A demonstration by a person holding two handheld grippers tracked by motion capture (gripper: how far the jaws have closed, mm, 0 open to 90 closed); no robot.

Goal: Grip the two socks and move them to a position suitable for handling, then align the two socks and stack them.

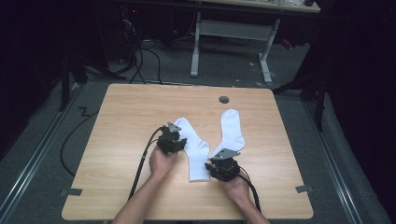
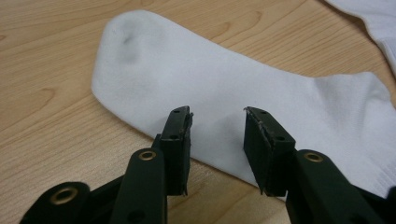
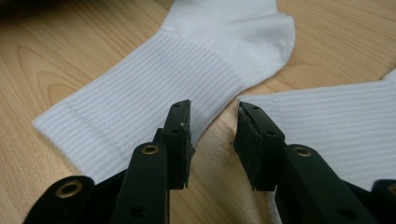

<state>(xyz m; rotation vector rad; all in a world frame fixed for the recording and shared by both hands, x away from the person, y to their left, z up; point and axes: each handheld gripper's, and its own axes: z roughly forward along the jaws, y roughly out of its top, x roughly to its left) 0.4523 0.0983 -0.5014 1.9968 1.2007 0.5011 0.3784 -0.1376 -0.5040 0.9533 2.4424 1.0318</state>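
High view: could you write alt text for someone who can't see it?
Two white socks, a left sock and a right sock, lie on a wooden table. A person's hands hold black tongs at them, the left tongs and right tongs.

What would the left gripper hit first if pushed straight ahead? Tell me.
Probably the left sock. The open left gripper points at its foot part, with its jaws just over the near edge. Depth is hard to judge, but nothing else lies in between.
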